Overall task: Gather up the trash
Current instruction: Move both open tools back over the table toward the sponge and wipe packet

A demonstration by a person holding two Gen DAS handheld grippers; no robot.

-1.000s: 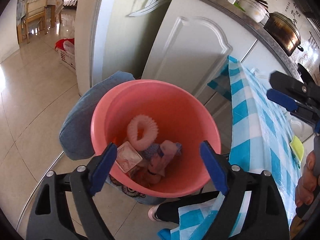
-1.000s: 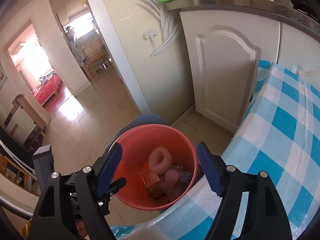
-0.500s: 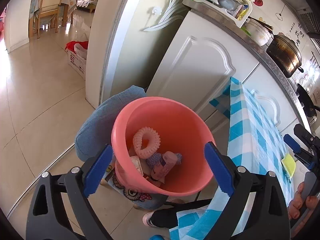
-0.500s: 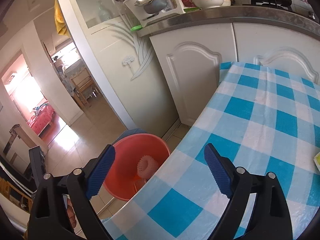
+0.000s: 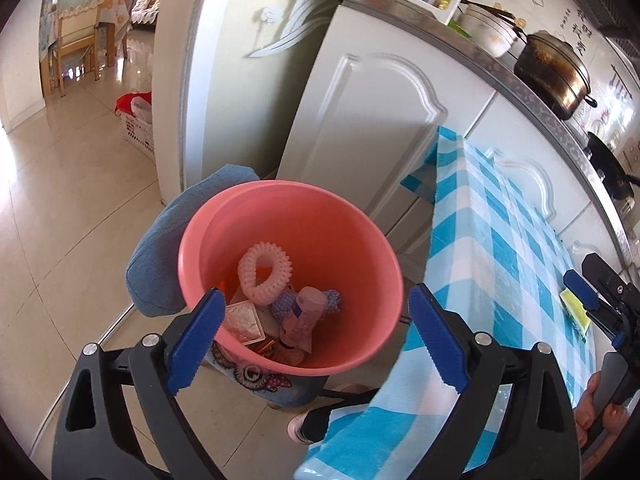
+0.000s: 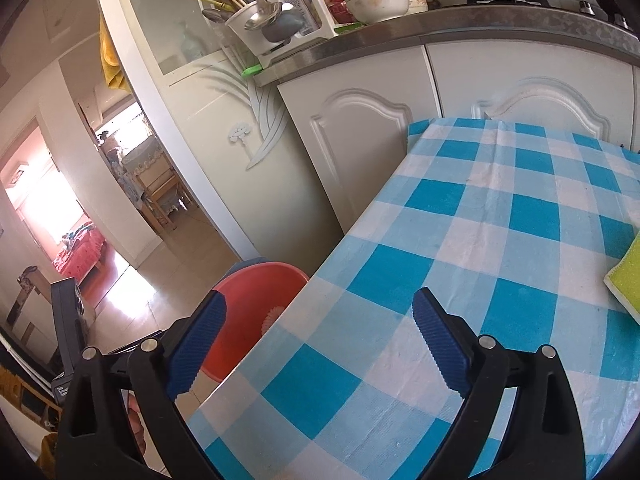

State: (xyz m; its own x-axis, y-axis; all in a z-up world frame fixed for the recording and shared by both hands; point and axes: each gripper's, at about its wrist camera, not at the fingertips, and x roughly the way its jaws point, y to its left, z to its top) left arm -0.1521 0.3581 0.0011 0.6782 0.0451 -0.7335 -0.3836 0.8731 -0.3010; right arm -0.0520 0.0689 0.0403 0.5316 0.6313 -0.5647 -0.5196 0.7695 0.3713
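A pink bucket [image 5: 372,256] stands on the floor beside the table and holds trash: a pale ribbed ring [image 5: 265,266], a pink bottle [image 5: 302,314], a square packet [image 5: 242,320] and other scraps. My left gripper [image 5: 314,338] is open and empty above the bucket's near rim. My right gripper [image 6: 318,342] is open and empty above the table's left edge; it also shows at the right of the left wrist view [image 5: 592,300]. The bucket [image 6: 256,300] shows partly behind the table edge in the right wrist view. A yellow-green sponge [image 6: 626,276] lies on the checked cloth, right of the right gripper.
The blue-and-white checked tablecloth [image 6: 500,220] covers the table. White kitchen cabinets [image 5: 376,128] stand behind, with a counter holding a pot [image 5: 554,76], bowls and a utensil rack [image 6: 276,20]. A blue denim cushion [image 5: 160,256] lies left of the bucket. A doorway opens onto tiled floor.
My left gripper has pulled back and up from the bucket. My right gripper has swung right, from above the bucket to over the table; the sponge has come into its view.
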